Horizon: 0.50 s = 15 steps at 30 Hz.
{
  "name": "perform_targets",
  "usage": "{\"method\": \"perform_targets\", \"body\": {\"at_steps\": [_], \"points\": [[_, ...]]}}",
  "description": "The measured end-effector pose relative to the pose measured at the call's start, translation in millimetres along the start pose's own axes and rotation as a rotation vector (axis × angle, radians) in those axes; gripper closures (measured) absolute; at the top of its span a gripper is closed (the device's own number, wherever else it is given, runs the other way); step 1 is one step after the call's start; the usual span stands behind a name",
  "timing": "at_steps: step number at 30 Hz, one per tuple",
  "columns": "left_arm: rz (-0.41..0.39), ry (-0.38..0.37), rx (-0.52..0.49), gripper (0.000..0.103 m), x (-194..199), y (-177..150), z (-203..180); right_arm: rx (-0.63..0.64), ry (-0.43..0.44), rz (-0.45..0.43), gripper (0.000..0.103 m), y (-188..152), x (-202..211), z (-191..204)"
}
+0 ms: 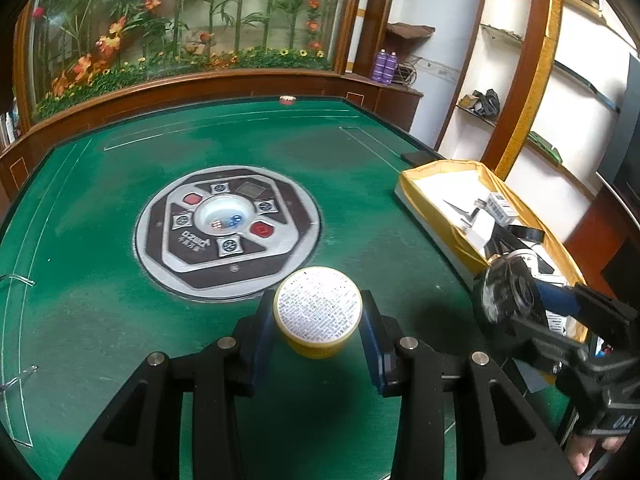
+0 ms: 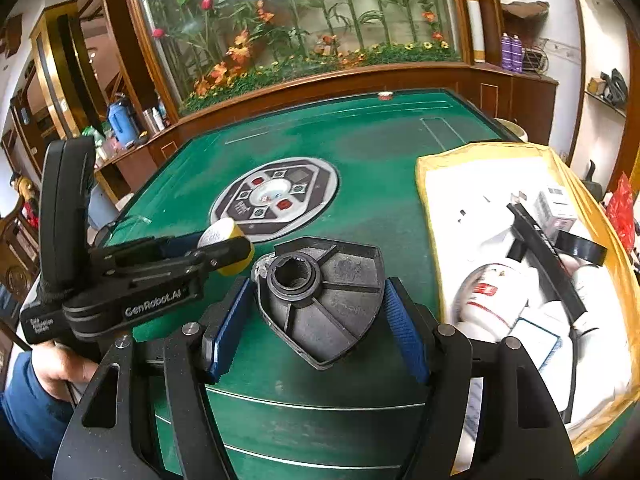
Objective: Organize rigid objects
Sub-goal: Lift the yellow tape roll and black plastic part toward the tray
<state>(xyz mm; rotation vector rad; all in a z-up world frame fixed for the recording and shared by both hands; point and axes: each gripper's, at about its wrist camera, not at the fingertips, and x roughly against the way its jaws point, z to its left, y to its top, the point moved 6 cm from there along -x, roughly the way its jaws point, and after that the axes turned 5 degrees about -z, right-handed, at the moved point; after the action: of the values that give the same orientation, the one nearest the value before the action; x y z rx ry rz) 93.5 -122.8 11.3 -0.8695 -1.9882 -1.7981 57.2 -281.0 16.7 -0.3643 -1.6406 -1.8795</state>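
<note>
Green felt covered the mahjong table (image 1: 100,208), its round control panel (image 1: 228,232) sitting dead centre. Over at three o'clock sat the yellow-lined box (image 2: 430,172), holding white bottles (image 2: 492,296), a small carton (image 2: 556,206) and a black strip (image 2: 548,256). Left gripper (image 1: 318,316) clamped the yellow jar (image 1: 318,312), base facing the lens! Right gripper (image 2: 320,300) pinched the black plastic part (image 2: 324,296) above the felt. Only the right view caught a blue sleeve (image 2: 28,404) at eight o'clock.

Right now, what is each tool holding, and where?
Left tool: yellow tub, gripped by its sides. Right tool: black plastic part, gripped by its outer edges.
</note>
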Motion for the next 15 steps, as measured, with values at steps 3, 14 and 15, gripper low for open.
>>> {"method": "perform_targets", "body": {"at_steps": [3,14,15], "points": [[0.002,-0.012,-0.006,0.063,-1.0,-0.2,-9.6,-0.019,-0.006,-0.014,0.036,2.2,5.6,-11.3],[0.004,-0.053,-0.054,0.063,-9.7,11.3,-57.0,-0.082,-0.042,-0.060,0.036,9.1,26.6,-60.9],[0.004,-0.060,-0.060,0.063,-10.8,13.8,-63.1,-0.092,-0.052,-0.066,0.036,11.7,29.3,-68.9]]}}
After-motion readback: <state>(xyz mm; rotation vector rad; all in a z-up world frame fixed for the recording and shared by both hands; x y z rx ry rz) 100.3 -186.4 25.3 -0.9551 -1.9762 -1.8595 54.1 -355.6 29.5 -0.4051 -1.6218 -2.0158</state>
